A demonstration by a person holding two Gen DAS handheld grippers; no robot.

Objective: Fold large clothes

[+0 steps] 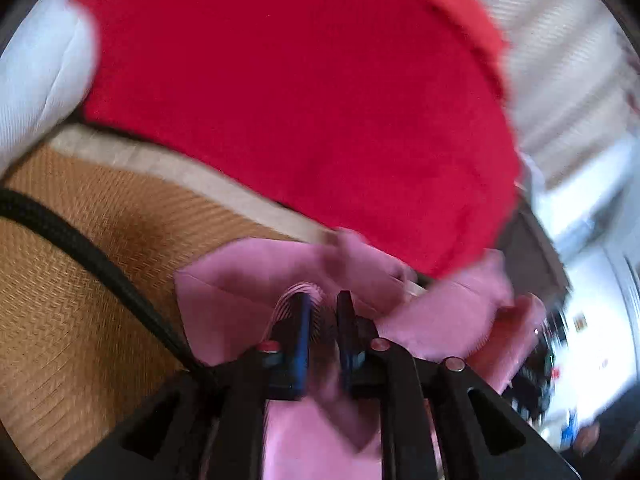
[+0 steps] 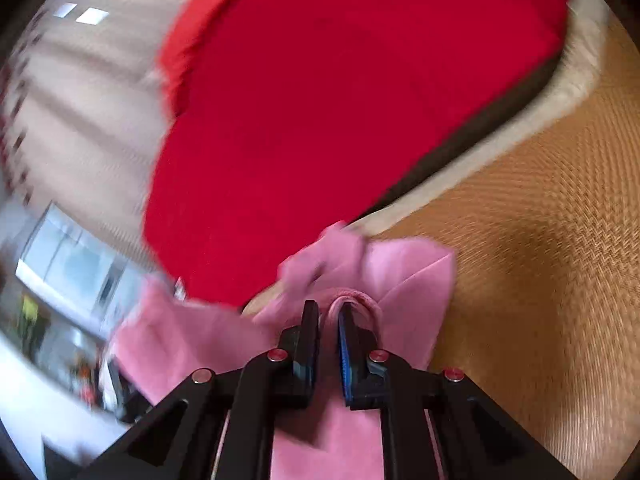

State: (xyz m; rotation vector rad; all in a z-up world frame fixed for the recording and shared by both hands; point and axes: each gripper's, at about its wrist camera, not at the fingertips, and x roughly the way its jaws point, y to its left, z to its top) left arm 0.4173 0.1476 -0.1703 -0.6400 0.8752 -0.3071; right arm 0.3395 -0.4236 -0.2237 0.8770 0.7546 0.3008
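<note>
- The pink garment (image 1: 240,280) is the piece being worked: it hangs bunched between the two grippers, lifted clear of the woven straw mat (image 1: 80,260) that lies below and to the outer side of each pair of jaws.
- In the left wrist view, the left gripper (image 1: 323,320) has a ribbed striped edge of the pink garment, likely a cuff or hem band, between its jaws; a narrow gap shows, and whether the pads press the cloth I cannot tell through the blur.
- In the right wrist view, the right gripper (image 2: 329,320) has its jaws drawn nearly together, clamped on a rolled pink hem that curls just past the tips.
- Beyond both pairs of jaws lies a red cloth (image 2: 320,100) spread flat over a pale-edged cushion or mattress (image 2: 576,80); the pink cloth sags in front of its near edge.
- A black braided cable (image 1: 80,248) runs across the mat to the left of the left jaws.
- Judged step: carrying the garment, held at two points, towards a place to lay it out; both views are smeared as by a fast sweep.
- The next move calls for drawing the two held points apart until the edge is taut, then lowering the cloth flat before any fold; the left hold looks the weaker one and could slip.
</note>
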